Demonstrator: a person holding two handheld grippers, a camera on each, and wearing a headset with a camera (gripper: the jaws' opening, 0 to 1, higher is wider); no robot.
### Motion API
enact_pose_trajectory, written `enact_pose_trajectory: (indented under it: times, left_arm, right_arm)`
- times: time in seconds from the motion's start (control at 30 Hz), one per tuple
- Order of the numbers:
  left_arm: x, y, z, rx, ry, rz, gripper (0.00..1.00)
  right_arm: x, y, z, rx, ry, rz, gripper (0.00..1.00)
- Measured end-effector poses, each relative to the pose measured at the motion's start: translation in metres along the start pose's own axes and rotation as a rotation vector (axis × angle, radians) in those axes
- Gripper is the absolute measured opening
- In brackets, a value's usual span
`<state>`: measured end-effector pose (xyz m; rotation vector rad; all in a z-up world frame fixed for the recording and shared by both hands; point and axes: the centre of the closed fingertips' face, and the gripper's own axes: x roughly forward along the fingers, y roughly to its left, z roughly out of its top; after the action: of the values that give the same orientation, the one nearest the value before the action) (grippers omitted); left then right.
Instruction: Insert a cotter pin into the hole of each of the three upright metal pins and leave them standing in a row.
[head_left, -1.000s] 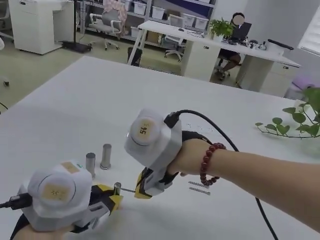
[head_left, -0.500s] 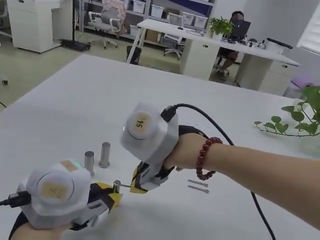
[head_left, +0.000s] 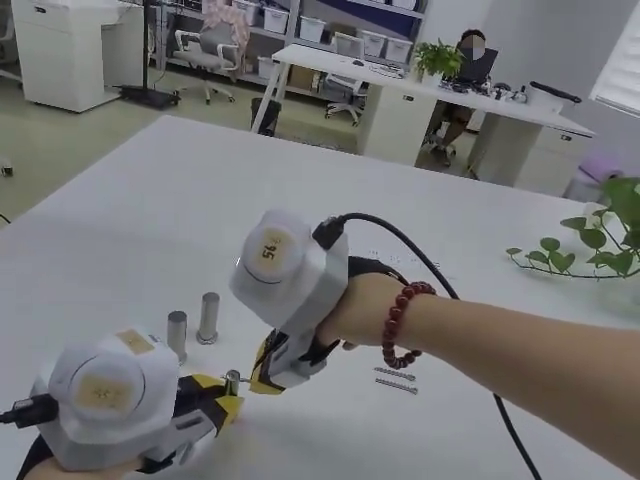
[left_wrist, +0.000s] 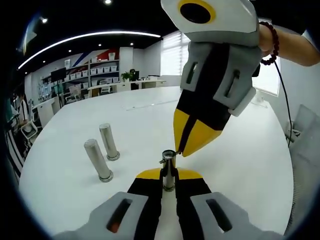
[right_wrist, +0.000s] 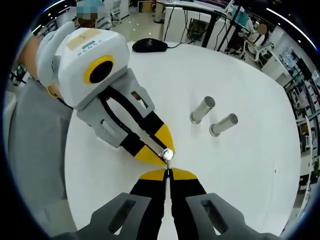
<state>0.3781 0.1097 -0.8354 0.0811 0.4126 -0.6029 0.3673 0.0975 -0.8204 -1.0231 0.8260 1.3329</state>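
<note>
Broadly, a wide white table (head_left: 180, 190) carries all the work, with an office of desks and chairs behind it. The left claw (head_left: 226, 398) sits low at the near edge of the head view. Its yellow-tipped jaws are clamped on one metal pin (left_wrist: 169, 174), which stands upright between them on the table. The right claw (head_left: 258, 377) comes in from the right, held by a hand with a red bead bracelet (head_left: 398, 322) on the wrist. Its jaws are pressed together on a cotter pin (right_wrist: 168, 164). The tips point at the head of the held metal pin and stop just beside it. In the right gripper view the cotter pin's far end meets the top of that pin, though how far it sits in the hole cannot be told. Beyond the left claw in the head view, two free pins stand upright near each other without touching, apart from the held one: the nearer pin (head_left: 177, 333) and the farther pin (head_left: 209, 317). Smallest are two spare cotter pins (head_left: 394, 374), lying flat side by side on the table to the right of the right claw, just below the wrist.
</note>
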Motion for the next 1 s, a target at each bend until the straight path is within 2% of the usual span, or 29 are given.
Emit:
enact_pose_trajectory:
  times: [0.53, 0.8, 0.9, 1.0]
  left_arm:
    - [-0.001, -0.002, 0.000, 0.006, -0.005, 0.001, 0.07]
    - [-0.001, -0.002, 0.000, 0.004, -0.007, 0.006, 0.07]
    - [-0.001, -0.002, 0.000, 0.002, -0.010, 0.010, 0.07]
    - [-0.001, -0.002, 0.000, 0.000, -0.010, 0.009, 0.07]
  right_arm:
    - [0.002, 0.002, 0.005, 0.016, -0.036, 0.001, 0.04]
    - [0.002, 0.001, 0.008, 0.016, -0.072, -0.009, 0.04]
    - [-0.003, -0.001, 0.010, 0.063, -0.110, -0.012, 0.07]
    - [-0.009, -0.005, 0.007, 0.074, -0.117, -0.019, 0.10]
